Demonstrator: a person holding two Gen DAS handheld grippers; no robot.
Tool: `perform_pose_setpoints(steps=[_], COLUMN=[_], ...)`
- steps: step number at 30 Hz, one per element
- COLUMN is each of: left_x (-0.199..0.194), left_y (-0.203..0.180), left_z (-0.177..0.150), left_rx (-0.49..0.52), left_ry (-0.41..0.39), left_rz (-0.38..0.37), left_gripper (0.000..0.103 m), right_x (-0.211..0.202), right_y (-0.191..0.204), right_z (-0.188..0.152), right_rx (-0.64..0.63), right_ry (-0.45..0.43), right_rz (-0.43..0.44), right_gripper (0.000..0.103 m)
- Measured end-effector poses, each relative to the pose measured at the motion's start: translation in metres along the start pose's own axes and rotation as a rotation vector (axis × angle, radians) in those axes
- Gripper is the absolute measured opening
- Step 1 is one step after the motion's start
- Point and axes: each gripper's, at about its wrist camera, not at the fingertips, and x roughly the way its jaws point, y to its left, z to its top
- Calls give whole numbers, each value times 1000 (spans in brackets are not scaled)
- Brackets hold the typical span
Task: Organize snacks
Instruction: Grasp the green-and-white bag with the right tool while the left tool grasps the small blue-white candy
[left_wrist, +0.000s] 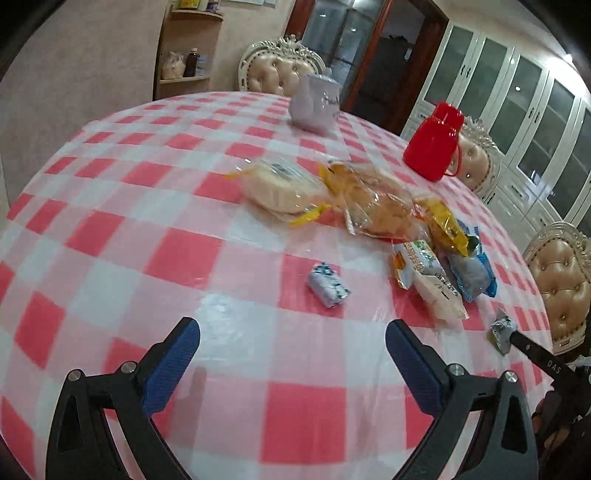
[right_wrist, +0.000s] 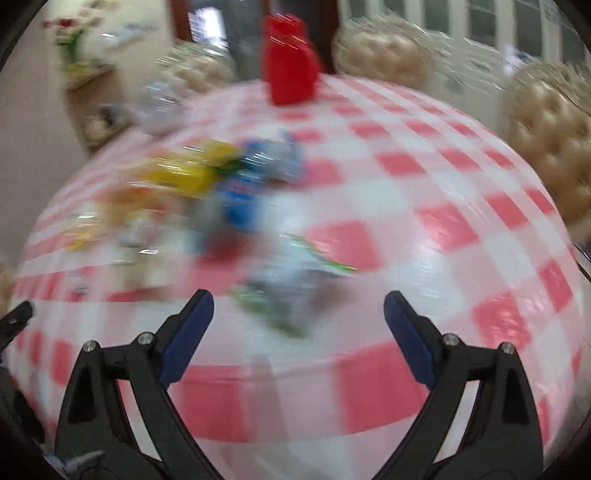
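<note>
Snacks scattered on a checked table, both grippers empty.
Left gripper (left_wrist: 291, 341) and right gripper (right_wrist: 298, 312) gape wide; snack packets (left_wrist: 369, 206) lie mid-table; the right view blurs wrappers beyond reading.

On the worktop (left_wrist: 110, 229), in the left wrist view, two bagged breads lie side by side near the middle: one bread bag (left_wrist: 273, 184) to the left, the other bread bag (left_wrist: 373, 203) touching its right end. Right of and nearer than these sits a cluster of small packets (left_wrist: 439, 273), overlapping one another. A lone wrapped snack (left_wrist: 327, 284) lies apart, left of the cluster. Another small wrapper (left_wrist: 502, 332) lies near the right edge (what touches it cannot be told). Behind the breads stand a teapot (left_wrist: 316, 105) and, to its right, a jug (left_wrist: 434, 142). Chairs (left_wrist: 279, 70) ring the far side.
</note>
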Motion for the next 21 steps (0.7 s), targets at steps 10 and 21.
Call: perform_pose_setpoints(steps=[10, 21], left_x=[0, 21], left_y=[-8, -32], left_z=[-10, -1], left_rx=[-13, -28], left_ry=[-32, -30], left_rz=[38, 107], left_gripper=[102, 92], right_x=[25, 38], right_y=[10, 11], right_z=[11, 11], right_rx=[72, 73], right_ry=[95, 3], right_rz=[-2, -17], right_gripper=[77, 42])
